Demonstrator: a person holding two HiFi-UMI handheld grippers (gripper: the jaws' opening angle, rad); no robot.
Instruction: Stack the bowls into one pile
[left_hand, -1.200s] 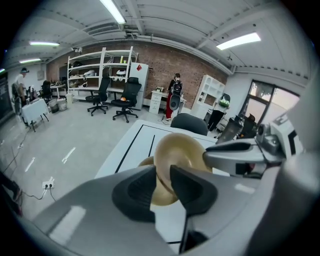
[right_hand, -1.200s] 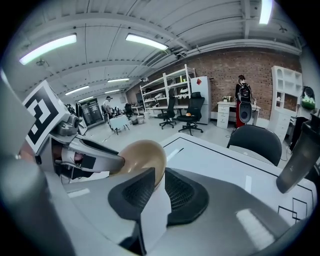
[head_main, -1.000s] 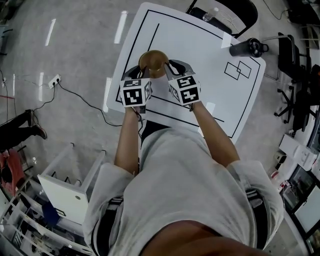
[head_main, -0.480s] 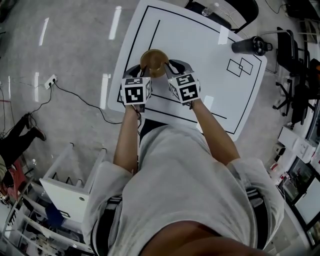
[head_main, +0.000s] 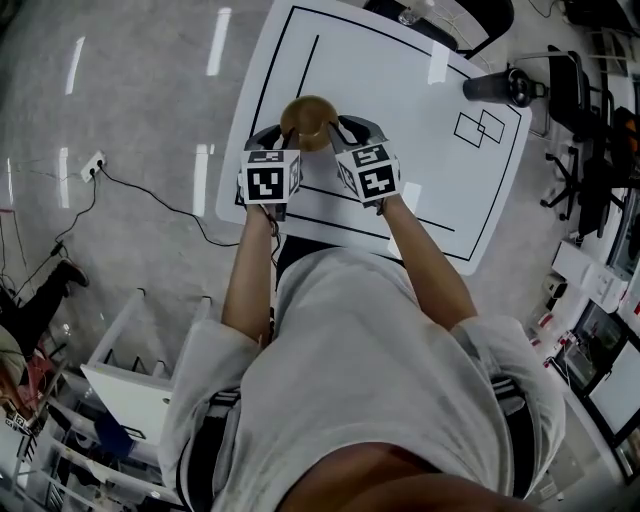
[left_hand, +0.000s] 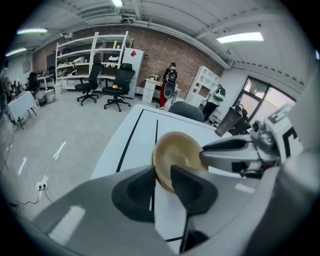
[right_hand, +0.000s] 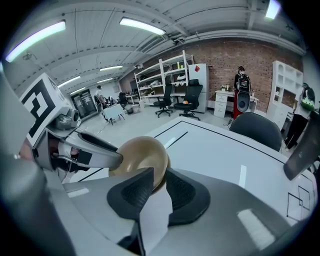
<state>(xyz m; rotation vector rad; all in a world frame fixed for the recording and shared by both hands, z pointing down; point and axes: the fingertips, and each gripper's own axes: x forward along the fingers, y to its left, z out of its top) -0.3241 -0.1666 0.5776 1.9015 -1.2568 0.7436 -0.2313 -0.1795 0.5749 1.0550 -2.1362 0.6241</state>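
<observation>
Task nearly done, by the look of it. Tan bowls (head_main: 308, 120) sit as one pile at the near left part of the white table (head_main: 400, 110). The rim looks doubled, so probably nested. How many there are cannot be told. No other bowl shows anywhere on the table.

Left gripper (left_hand: 161, 172) at the pile's left side, right gripper (right_hand: 159, 176) at its right. Each has the rim between its jaws. Both pairs of jaws have just been opening and stand apart, and the pads do not seem to press. Judged as letting go. What remains is to draw both grippers clear.

Surface: the table carries a black outline (head_main: 290, 60) and two small overlapping squares (head_main: 477, 130) to the far right. A dark flask (head_main: 497, 87) lies at the far right edge.

Room: glossy grey floor (head_main: 130, 100), with a cable running to a power strip (head_main: 92, 163) at left. Brick wall (left_hand: 165, 52) far off, with office chairs (left_hand: 117, 82) and shelving (left_hand: 90, 55) in front of it.
</observation>
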